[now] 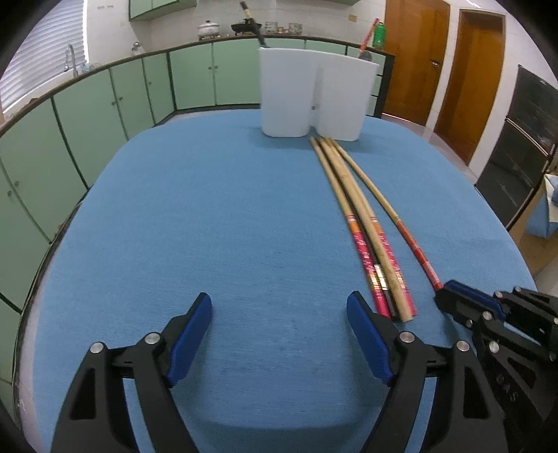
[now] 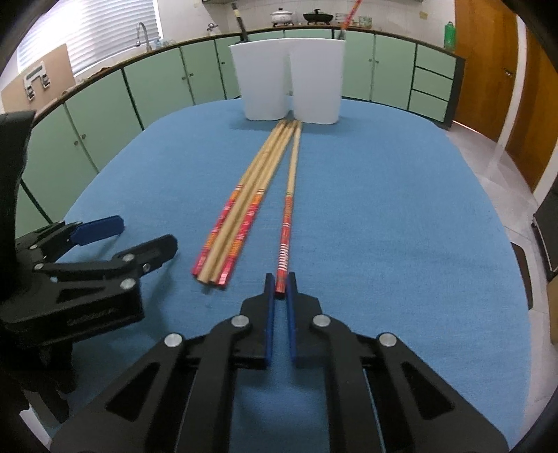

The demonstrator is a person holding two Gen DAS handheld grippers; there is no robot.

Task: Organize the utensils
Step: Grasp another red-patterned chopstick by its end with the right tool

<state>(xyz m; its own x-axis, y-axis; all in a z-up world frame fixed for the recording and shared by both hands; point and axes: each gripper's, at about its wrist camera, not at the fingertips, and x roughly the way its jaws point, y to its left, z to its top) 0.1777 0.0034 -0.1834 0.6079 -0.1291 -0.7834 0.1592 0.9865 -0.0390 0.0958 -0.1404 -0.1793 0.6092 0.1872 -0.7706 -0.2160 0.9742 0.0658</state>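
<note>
Several long wooden chopsticks with red patterned ends lie on the blue tablecloth, pointing at a white two-compartment holder [image 1: 314,94] [image 2: 291,78]. A bundle of three [image 1: 362,223] [image 2: 244,205] lies together. A single chopstick [image 1: 394,216] [image 2: 289,209] lies just right of it. My right gripper [image 2: 280,282] is shut on the red near end of the single chopstick; it shows at the right of the left wrist view [image 1: 443,296]. My left gripper [image 1: 279,313] is open and empty, just left of the bundle's near ends; it also shows in the right wrist view [image 2: 139,237].
The table [image 1: 174,226] has a rounded edge with floor beyond on the right. Green cabinets [image 1: 104,104] and a counter with pots run behind it. One utensil stands in each holder compartment, a dark one [image 2: 240,24] and a red one [image 2: 348,14].
</note>
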